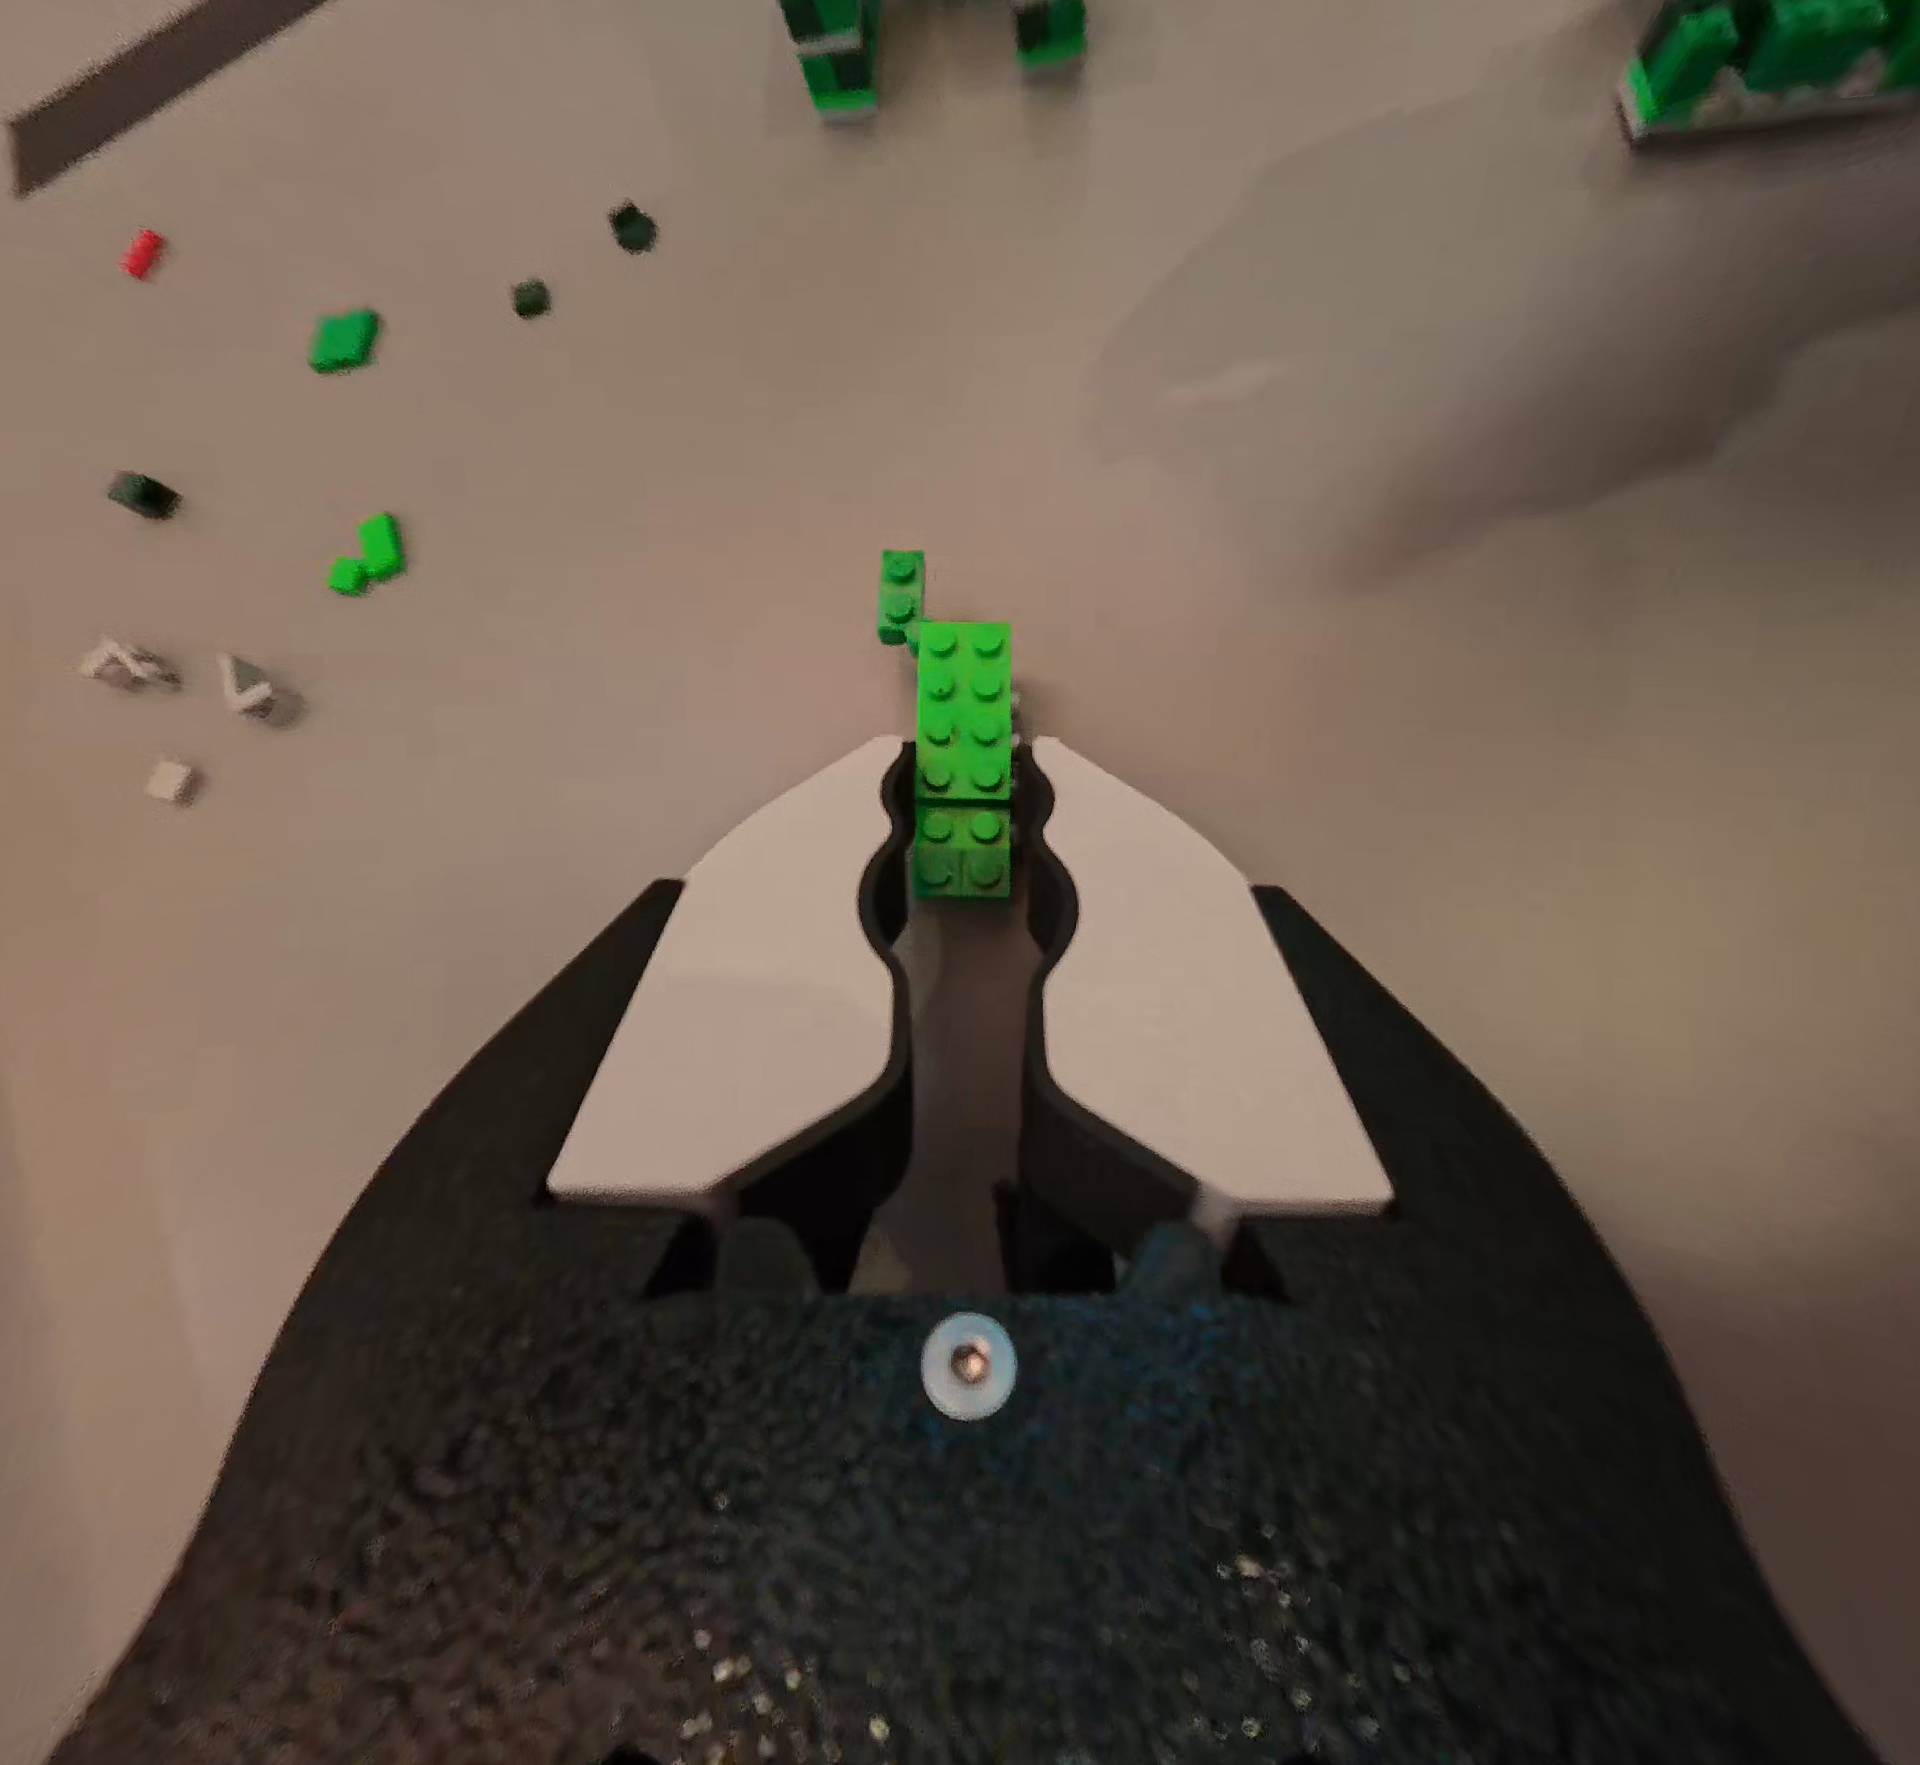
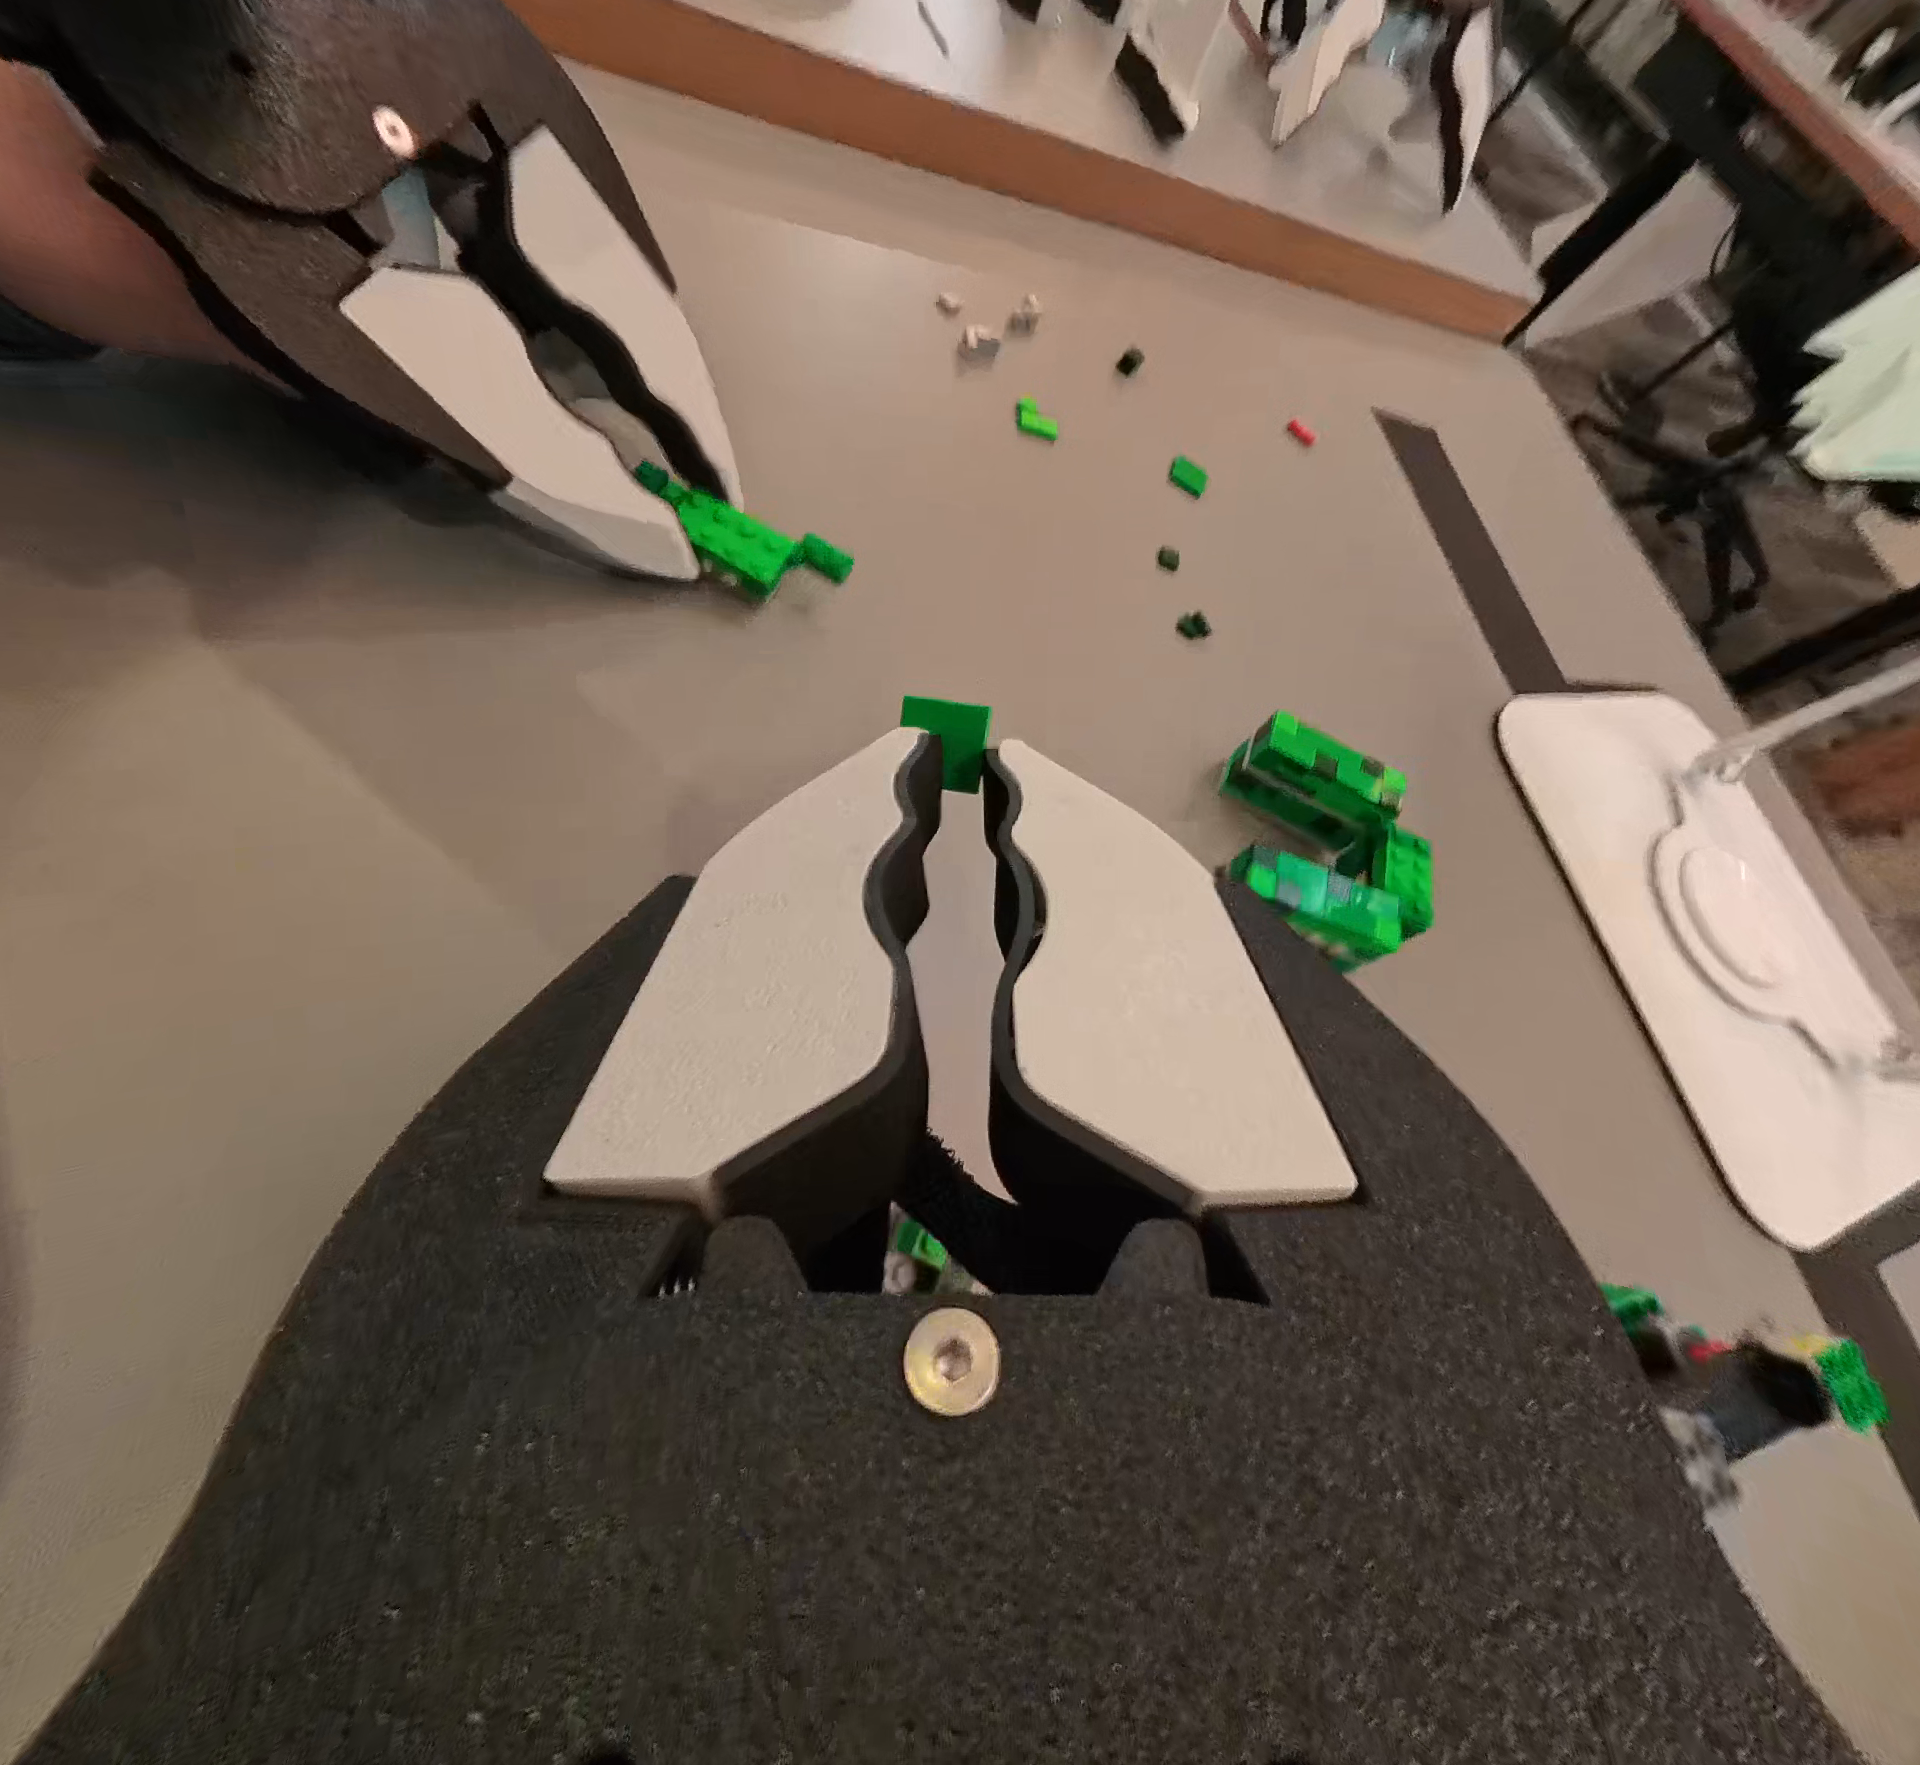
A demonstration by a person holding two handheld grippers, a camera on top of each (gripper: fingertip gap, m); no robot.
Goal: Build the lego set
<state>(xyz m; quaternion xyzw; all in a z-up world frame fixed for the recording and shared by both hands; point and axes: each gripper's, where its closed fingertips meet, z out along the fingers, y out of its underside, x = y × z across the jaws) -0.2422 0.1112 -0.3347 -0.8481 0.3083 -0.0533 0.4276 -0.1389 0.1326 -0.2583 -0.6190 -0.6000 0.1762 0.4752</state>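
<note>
My left gripper pinches a long bright-green studded lego strip, two studs wide with a smaller brick stepping off its far end, held low over the grey table. My right gripper, angled downward, is nearly closed on a small flat green square tile at its tips.

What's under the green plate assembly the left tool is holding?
The green plate assembly lies on the grey table, a smaller green piece joined at its far end. Its underside is hidden.
</note>
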